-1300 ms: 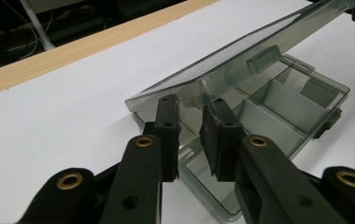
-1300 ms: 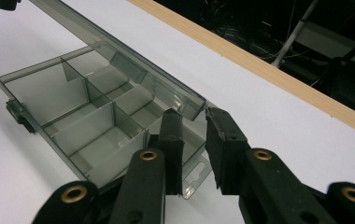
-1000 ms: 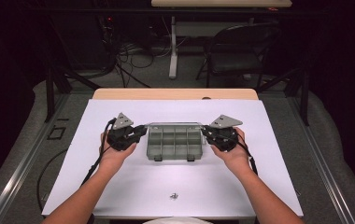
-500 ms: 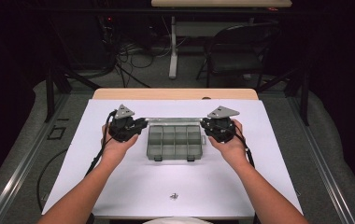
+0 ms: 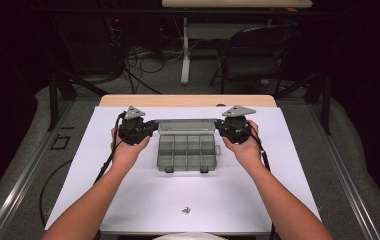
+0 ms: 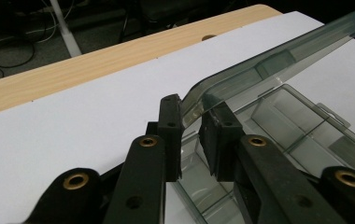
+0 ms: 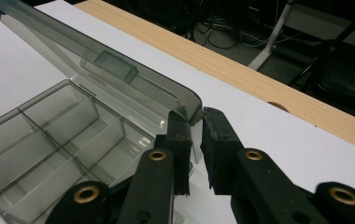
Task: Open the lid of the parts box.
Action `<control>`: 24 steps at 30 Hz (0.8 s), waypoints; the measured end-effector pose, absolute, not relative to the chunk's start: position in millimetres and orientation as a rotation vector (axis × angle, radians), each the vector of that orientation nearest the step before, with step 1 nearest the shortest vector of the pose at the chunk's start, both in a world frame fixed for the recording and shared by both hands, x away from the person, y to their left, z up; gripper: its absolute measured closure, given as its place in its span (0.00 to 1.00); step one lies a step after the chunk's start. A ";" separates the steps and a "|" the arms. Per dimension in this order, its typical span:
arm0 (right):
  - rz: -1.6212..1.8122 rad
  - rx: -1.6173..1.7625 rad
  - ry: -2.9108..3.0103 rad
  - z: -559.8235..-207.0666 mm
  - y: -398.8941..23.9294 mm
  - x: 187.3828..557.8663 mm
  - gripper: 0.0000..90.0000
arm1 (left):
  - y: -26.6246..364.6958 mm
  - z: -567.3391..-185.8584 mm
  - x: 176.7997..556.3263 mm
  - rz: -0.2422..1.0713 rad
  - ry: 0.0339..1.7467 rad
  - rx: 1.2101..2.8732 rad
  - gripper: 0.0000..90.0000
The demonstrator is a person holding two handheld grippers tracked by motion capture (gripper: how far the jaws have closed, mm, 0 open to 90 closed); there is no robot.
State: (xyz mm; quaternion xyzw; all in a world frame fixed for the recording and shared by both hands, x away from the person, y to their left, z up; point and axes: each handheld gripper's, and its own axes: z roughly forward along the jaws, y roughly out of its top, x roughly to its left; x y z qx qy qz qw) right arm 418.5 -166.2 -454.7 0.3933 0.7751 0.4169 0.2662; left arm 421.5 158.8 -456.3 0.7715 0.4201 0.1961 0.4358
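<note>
One box [image 5: 186,152] lies mid-table on the white sheet [image 5: 128,200], its eight compartments showing under one raised lid [image 5: 187,125]. Two grippers pinch that lid's corners: the left gripper [image 6: 190,122] and the right gripper [image 7: 195,122], jaws narrow and just closing further on the clear edge. One small screw [image 5: 186,210] lies near the front edge.

One compartment box [image 5: 186,151]; two grippers [image 5: 154,126] [image 5: 218,125]; one chair [image 5: 258,57].
</note>
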 end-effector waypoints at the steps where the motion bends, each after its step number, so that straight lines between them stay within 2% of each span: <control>1: 1.129 1.060 2.091 -454.7 -166.4 419.8 0.91 | 158.7 -456.0 422.4 0.486 1.050 1.915 0.88; 24: 1.146 1.123 2.061 -451.0 -164.7 437.1 0.92 | 159.2 -456.1 443.4 0.440 1.135 1.851 0.91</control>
